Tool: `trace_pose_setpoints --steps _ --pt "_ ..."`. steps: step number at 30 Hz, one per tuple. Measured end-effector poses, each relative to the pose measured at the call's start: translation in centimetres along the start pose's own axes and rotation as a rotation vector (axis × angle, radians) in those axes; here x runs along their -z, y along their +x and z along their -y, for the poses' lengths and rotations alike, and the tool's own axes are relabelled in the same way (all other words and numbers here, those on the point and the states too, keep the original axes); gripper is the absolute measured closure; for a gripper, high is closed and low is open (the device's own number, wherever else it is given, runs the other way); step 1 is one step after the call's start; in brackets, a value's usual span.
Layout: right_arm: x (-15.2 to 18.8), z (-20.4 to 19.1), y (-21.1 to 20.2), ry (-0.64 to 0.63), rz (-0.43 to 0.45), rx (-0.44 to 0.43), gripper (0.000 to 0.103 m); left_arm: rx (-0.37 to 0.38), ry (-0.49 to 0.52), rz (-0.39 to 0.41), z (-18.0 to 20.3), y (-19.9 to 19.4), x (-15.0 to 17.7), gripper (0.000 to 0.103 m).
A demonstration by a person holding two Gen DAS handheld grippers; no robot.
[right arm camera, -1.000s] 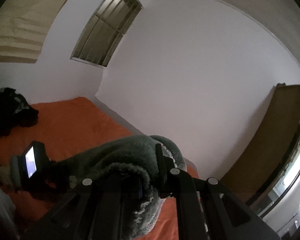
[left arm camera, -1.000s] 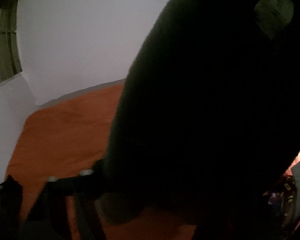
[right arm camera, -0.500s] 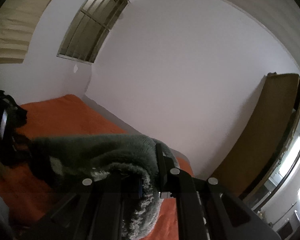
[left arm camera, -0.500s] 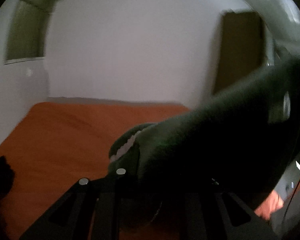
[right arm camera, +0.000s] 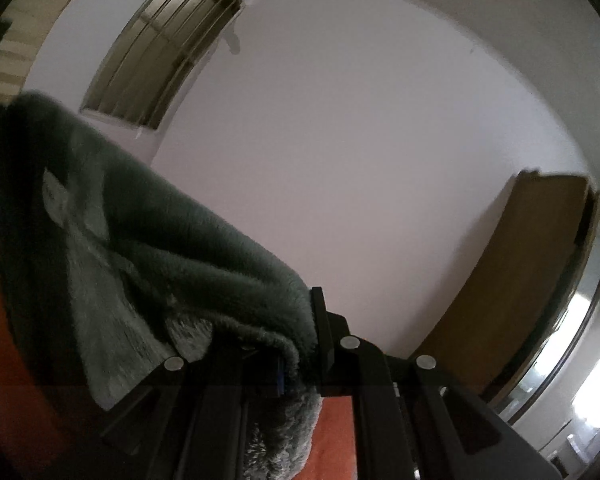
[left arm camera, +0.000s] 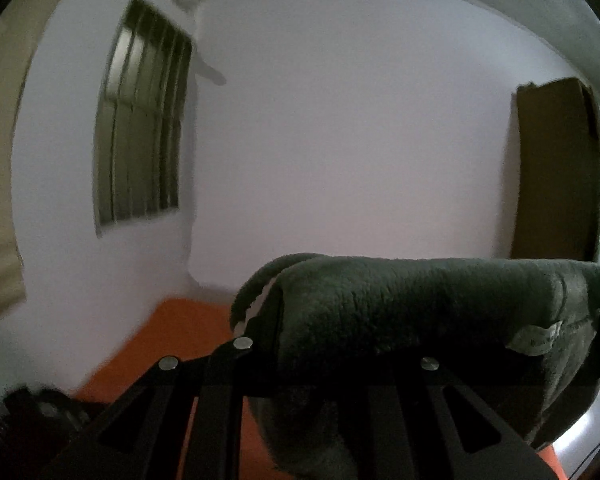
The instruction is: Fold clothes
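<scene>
1. One orange bed lay below, under white walls with a barred window; a brown wardrobe stood at the right.
2. The grey-green fleece garment hung in the air above the bed, stretched between both tools; a pale label showed on it.
3. The left tool was pinching one end of the garment; the right tool was pinching the other.

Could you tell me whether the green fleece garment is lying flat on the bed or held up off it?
Held up: the green fleece garment hangs stretched between the left gripper and right gripper, above the orange bed.
</scene>
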State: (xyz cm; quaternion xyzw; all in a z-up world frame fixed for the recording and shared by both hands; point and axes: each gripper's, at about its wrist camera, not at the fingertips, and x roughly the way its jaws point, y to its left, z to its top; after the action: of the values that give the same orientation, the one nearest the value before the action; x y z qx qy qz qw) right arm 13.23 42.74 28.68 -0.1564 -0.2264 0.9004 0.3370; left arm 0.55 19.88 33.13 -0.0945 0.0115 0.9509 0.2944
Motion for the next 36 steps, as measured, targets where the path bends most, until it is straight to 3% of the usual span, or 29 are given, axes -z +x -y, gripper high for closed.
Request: trace_pose_setpoints --steps 6,9,12,18,21,25,30,36 --pt "-7.7 5.7 -2.1 0.045 0.101 0.096 0.095 -0.09 0.036 0.151 1.5 -4.0 -12.0 0.089" --pt "-11.2 8.5 -4.2 0.069 0.164 0.14 0.095 -0.133 0.034 0.195 1.3 -5.3 -16.0 0.089" --pt "-13.2 10.1 -6.2 0.081 0.202 0.16 0.095 -0.16 0.033 0.224 1.4 -8.1 -16.9 0.088" --pt "-14.0 9.4 -7.2 0.084 0.222 0.137 0.095 -0.178 0.007 0.187 -1.6 -6.9 -12.9 0.088" --pt "-13.4 7.5 -5.7 0.076 0.192 0.107 0.095 -0.175 -0.023 0.108 -2.1 -4.8 -10.1 0.088" --pt "-12.3 4.9 -1.6 0.075 0.132 0.065 0.095 -0.166 -0.07 -0.027 -2.9 2.1 -7.5 0.088" --pt "-9.1 1.9 7.0 0.156 0.008 -0.019 0.095 -0.194 -0.077 -0.174 -3.3 12.7 -1.8 0.088" --pt "-4.1 -3.3 22.0 0.185 -0.179 -0.072 0.095 -0.258 -0.04 -0.323 -3.5 27.6 5.1 0.088"
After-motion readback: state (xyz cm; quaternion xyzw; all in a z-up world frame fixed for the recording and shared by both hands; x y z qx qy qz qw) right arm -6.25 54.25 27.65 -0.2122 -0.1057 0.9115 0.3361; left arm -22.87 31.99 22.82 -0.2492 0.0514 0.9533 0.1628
